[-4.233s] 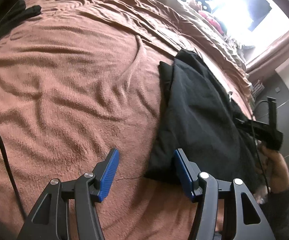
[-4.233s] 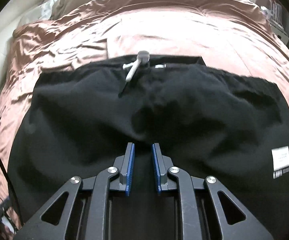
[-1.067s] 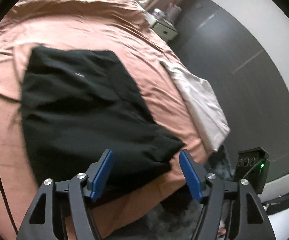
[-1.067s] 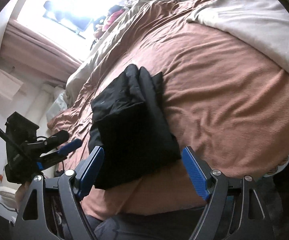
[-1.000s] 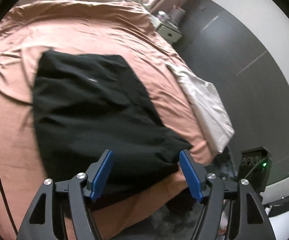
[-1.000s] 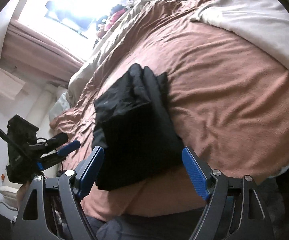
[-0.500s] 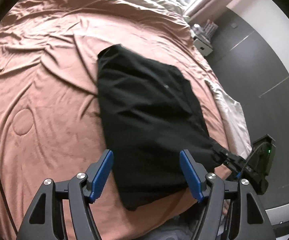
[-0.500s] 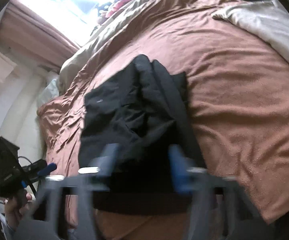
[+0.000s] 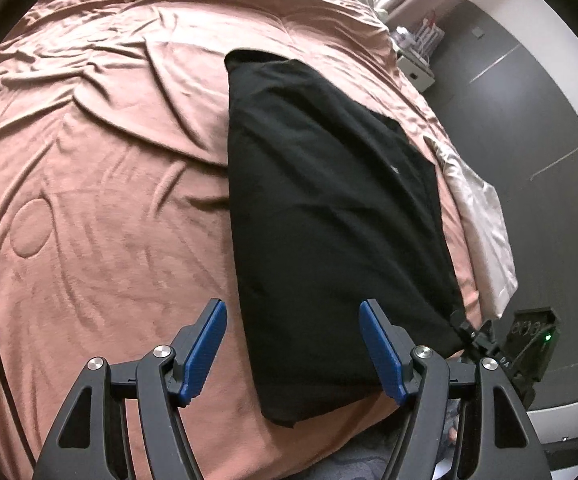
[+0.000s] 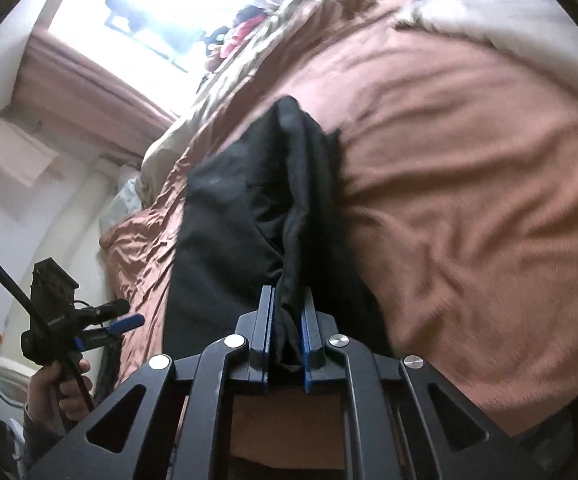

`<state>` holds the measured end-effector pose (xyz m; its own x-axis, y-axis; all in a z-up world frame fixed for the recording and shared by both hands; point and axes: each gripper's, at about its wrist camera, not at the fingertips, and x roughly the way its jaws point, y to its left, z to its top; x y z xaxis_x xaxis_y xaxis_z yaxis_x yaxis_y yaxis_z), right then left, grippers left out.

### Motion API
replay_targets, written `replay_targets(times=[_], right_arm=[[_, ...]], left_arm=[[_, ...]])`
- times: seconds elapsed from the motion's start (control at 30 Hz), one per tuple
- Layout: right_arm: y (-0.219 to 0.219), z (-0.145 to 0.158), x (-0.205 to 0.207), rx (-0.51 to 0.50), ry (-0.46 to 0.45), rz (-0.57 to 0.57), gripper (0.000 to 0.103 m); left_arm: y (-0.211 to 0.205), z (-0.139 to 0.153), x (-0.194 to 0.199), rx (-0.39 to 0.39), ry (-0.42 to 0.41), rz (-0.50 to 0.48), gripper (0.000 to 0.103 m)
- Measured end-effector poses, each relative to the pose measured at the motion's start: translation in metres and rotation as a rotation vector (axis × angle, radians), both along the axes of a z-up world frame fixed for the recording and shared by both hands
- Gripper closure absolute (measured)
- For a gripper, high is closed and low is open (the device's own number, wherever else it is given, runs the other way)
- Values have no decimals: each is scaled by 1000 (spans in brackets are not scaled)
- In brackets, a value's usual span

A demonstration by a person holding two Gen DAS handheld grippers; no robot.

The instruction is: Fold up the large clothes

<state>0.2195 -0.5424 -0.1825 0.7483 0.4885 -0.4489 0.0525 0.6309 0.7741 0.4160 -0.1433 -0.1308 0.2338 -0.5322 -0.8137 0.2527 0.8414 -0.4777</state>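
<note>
A folded black cloth garment (image 9: 329,216) is seen lying on a bed covered by a wrinkled, rust-pink plush blanket (image 9: 101,184); in the left wrist view it is laid as a long slab running from about twelve o'clock down to six o'clock, with its near corner overhanging the bed's near edge. The left tongs (image 9: 293,350), black-framed with blue ribbed pads, are held spread above the garment's near end; the left-hand pad (image 9: 205,346) is seen over bare blanket and the right-hand pad (image 9: 383,354) over black cloth; no fabric is pressed between them. At about four o'clock in that view the tip of the right tongs (image 9: 467,330) is seen at the garment's near right corner; a pale cream sheet (image 9: 485,236) is draped down the bed's right side beside a dark grey panelled wall (image 9: 529,128).

In the right wrist view the right tongs (image 10: 287,330) are pressed almost together, having just been closing, and a bunched fold of the black garment (image 10: 249,220) is pinched between their blue pads; the cloth is drawn up into a ridge running toward twelve o'clock. The pink blanket (image 10: 469,184) is spread from one to five o'clock. At about eight o'clock the left tongs (image 10: 123,324) are seen gripped in a person's hand (image 10: 59,392), apart from the garment's edge. A bright window (image 10: 161,4) with pink curtains is seen at eleven o'clock; the view is blurred.
</note>
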Motion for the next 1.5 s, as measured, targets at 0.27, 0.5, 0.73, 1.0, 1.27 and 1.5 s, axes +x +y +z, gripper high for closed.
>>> replay_targets(times=[0.27, 0.5, 0.73, 1.0, 1.27, 1.5], right_arm=[[-6, -8, -5, 33, 4, -17, 96], [-18, 23, -22, 16, -61, 54, 91], [-38, 57, 7, -99, -91, 61, 22], [-47, 39, 102, -18, 29, 192, 22], [-42, 20, 177, 45, 87, 277, 22], [-37, 8, 209, 105, 112, 335, 22]], left_arm=[[-29, -25, 5, 52, 40, -68, 33], [-37, -33, 2, 64, 43, -98, 33], [-22, -23, 20, 28, 30, -49, 33], [-9, -25, 57, 29, 30, -13, 33], [-12, -39, 84, -8, 29, -16, 33], [-19, -43, 96, -50, 21, -14, 33]])
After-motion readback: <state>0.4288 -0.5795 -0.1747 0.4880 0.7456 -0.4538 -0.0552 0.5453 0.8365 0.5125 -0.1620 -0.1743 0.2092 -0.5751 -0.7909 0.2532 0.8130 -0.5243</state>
